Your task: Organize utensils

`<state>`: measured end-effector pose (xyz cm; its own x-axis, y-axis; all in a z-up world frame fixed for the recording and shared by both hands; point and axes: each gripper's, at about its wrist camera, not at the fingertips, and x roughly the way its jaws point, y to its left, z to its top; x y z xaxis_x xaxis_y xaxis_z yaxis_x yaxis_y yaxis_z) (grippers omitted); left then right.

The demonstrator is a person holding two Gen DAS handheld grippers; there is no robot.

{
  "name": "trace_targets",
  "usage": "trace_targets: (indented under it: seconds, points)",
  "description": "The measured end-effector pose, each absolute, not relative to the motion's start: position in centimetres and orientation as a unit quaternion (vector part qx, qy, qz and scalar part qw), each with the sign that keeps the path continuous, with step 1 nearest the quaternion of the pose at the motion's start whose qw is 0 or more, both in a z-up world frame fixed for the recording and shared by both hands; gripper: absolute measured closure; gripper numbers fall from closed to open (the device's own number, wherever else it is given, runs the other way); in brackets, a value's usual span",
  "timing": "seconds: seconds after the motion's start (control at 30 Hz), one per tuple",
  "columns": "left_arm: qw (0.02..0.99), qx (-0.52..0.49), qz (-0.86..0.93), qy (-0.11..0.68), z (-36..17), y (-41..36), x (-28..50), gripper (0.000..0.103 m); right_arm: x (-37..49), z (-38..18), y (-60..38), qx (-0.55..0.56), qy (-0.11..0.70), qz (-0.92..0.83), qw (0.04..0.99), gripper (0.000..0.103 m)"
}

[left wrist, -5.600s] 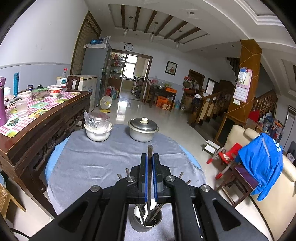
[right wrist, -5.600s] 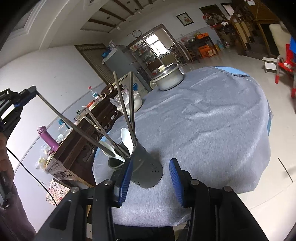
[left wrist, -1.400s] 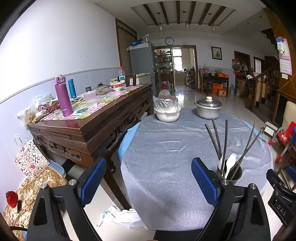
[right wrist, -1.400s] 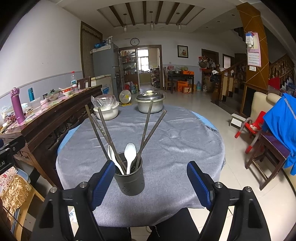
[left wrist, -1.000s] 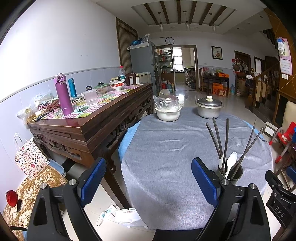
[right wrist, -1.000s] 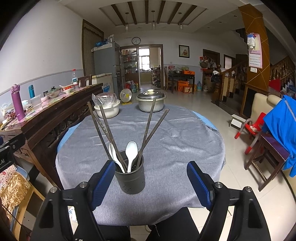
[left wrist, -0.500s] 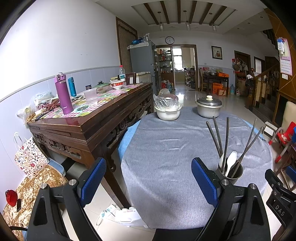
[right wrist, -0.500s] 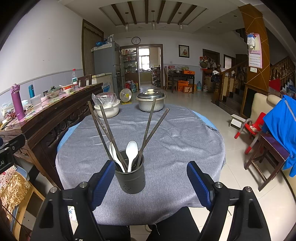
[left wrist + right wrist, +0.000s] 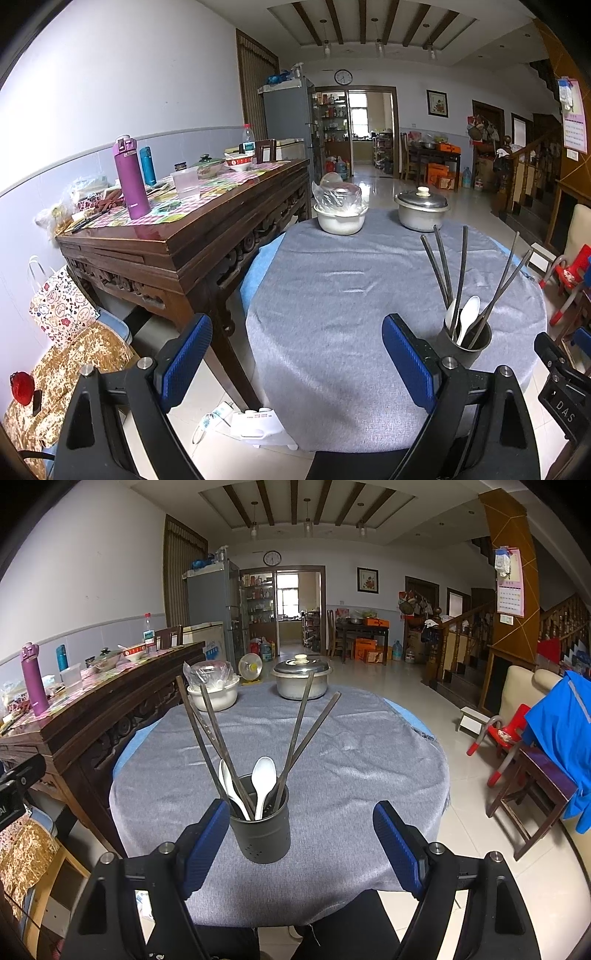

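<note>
- The right tool (image 9: 299, 845) hangs just off the near edge of the tabletop (image 9: 369, 760) with its blue pads spread wide and nothing between them; the left tool (image 9: 295, 362), off the near left edge, is likewise wide apart and empty.
- The utensil holder (image 9: 263, 830), a dark perforated cup, stands upright on the grey cloth close to the near edge, in line with the gap of the right tool but not touched by it.
- Inside the cup stand two white spoons (image 9: 264, 779) and several long dark chopsticks (image 9: 207, 734) that fan out left and right.
- No loose utensil shows anywhere on the cloth in either view, so the sorting looks finished; at most the chopsticks could be gathered closer.
- At the far edge sit a white bowl under plastic film (image 9: 212, 696) and a lidded metal pot (image 9: 301, 681), well apart from the cup.
- A carved wooden sideboard (image 9: 192, 236) stands along the left edge.
</note>
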<state>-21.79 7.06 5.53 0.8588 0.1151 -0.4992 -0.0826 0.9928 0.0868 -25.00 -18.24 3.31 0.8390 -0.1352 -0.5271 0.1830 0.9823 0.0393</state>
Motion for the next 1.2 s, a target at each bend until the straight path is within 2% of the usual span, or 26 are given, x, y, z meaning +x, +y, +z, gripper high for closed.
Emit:
trace_targets:
  seconds: [1.2]
  points:
    - [0.960,0.045,0.029,0.273,5.0,5.3,-21.4,0.010,-24.1,3.1,-18.7,0.029,0.285,-0.107,0.952,0.020]
